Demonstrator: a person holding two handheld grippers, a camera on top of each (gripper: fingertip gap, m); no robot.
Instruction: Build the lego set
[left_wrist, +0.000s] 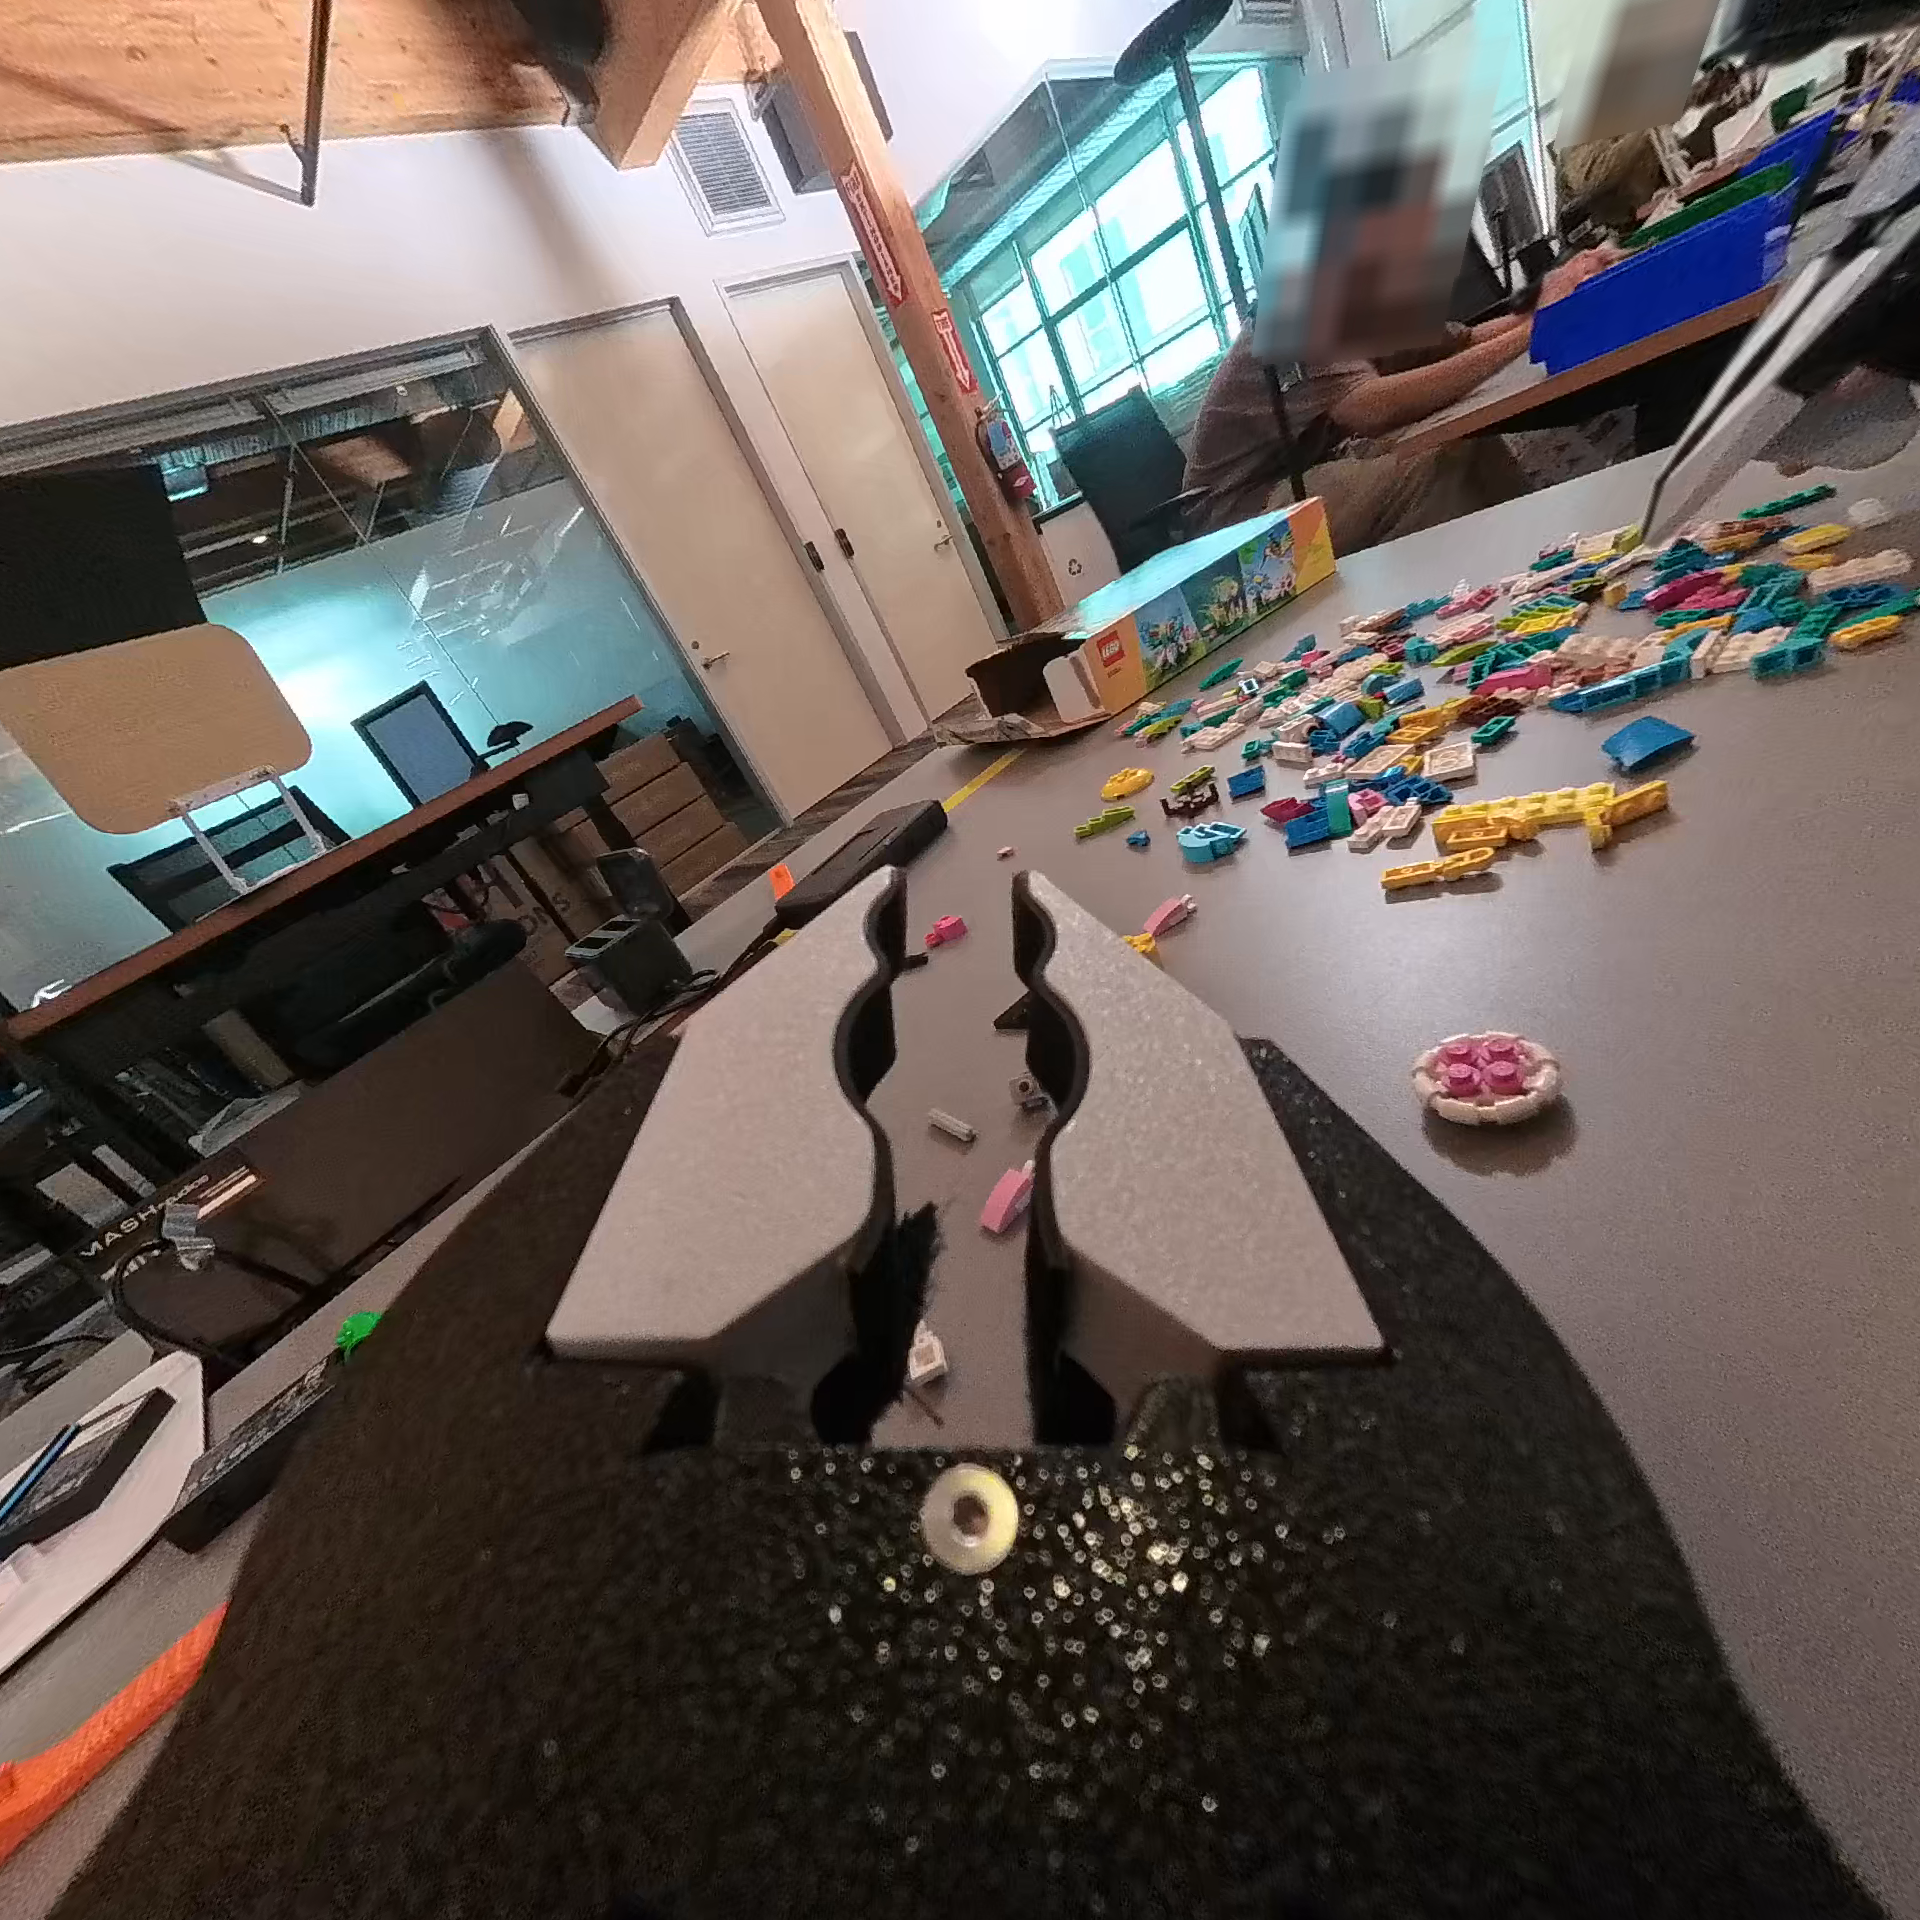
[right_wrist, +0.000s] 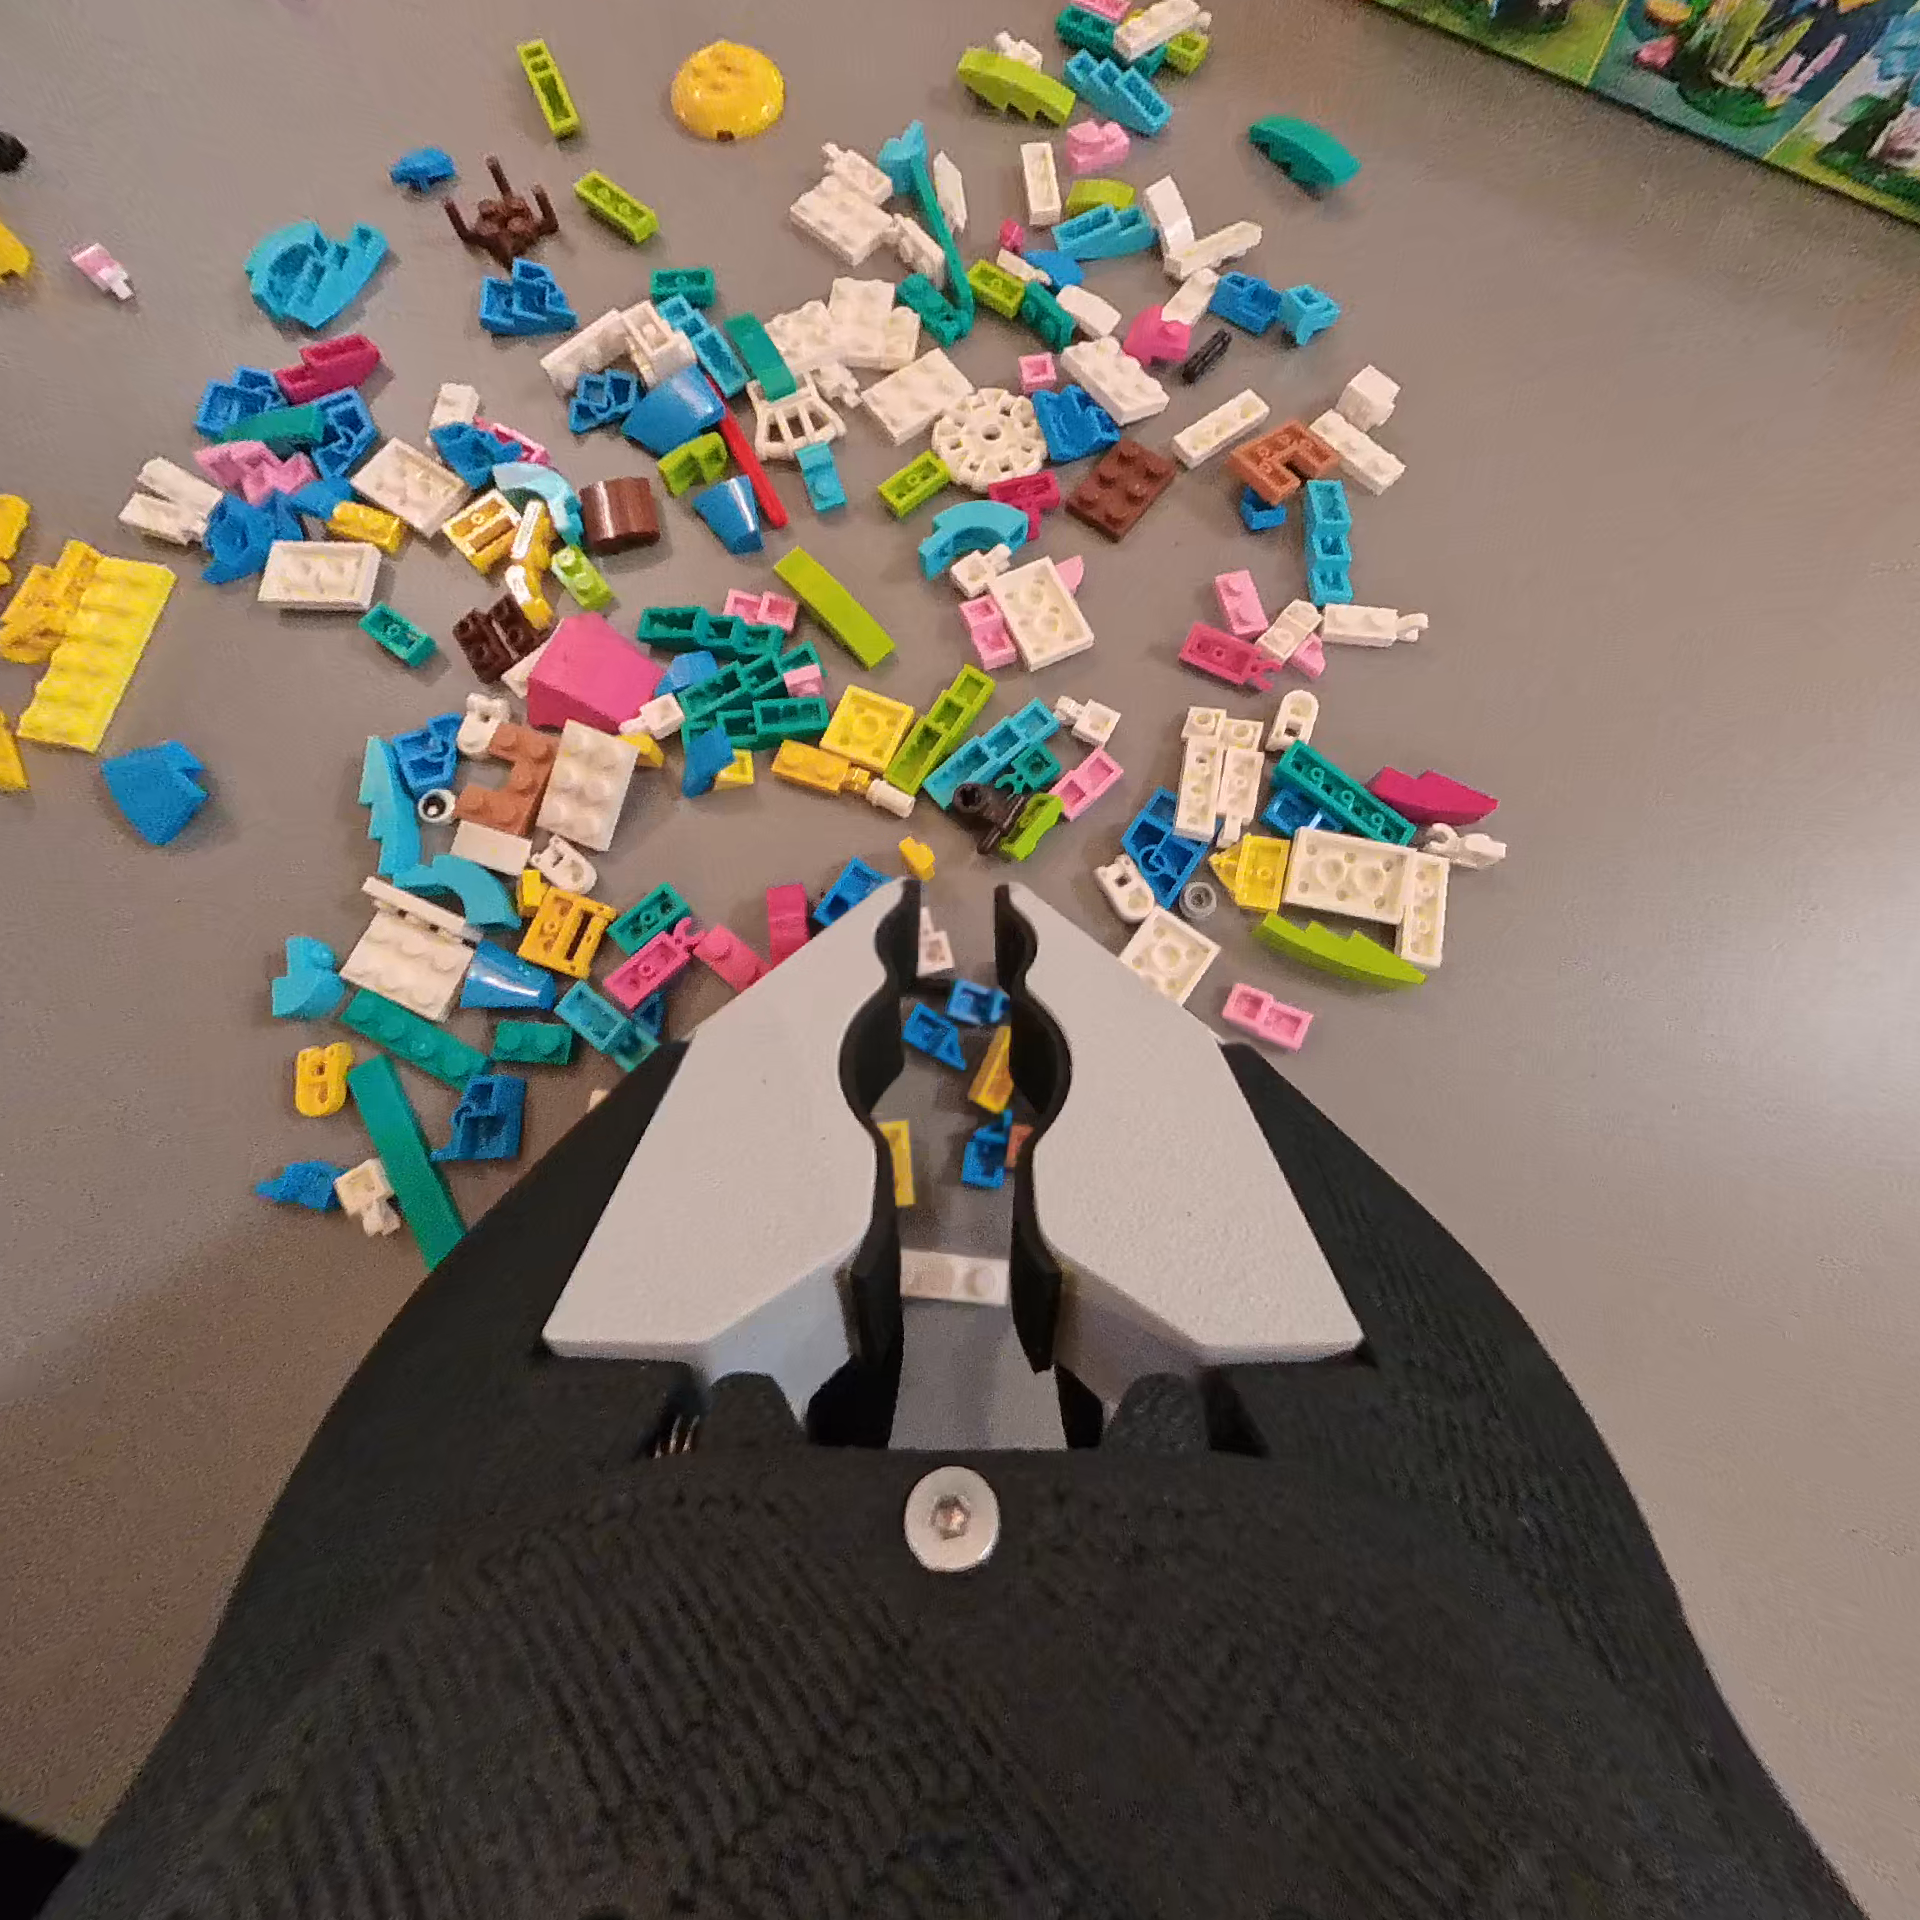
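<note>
Grey tabletop (right_wrist: 1662, 520), strewn with bright plastic: we are early in the build, with almost every piece loose. We hold the right gripper (right_wrist: 956, 896) above the near fringe of the lego pile (right_wrist: 790, 582), its jaws a little apart and clamped on nothing, bricks showing through the gap between them. We judge it is poised there to choose a piece; a small yellow piece (right_wrist: 916, 856) lies just beyond its tips, though we cannot tell which one is meant.

The left gripper (left_wrist: 958, 883) waits low over a sparser stretch of the tabletop, well apart from the pile, jaws likewise parted and empty, likely kept free to steady or receive whatever the right one lifts. A few stray bits lie under it, among them a light pink piece (left_wrist: 1008, 1200).

Two sub-builds appear started: a white round dish with pink studs (left_wrist: 1488, 1081) standing alone beside the left gripper, and a yellow plate assembly (left_wrist: 1548, 816) at the pile's edge. The set's box (left_wrist: 1205, 613) lies along the far edge of the tabletop.

Crowding is the obstacle, as we judge it: pieces overlap and touch, so closing on one may nudge or catch its neighbours. A person (left_wrist: 1351, 416) sits at another table beyond.
</note>
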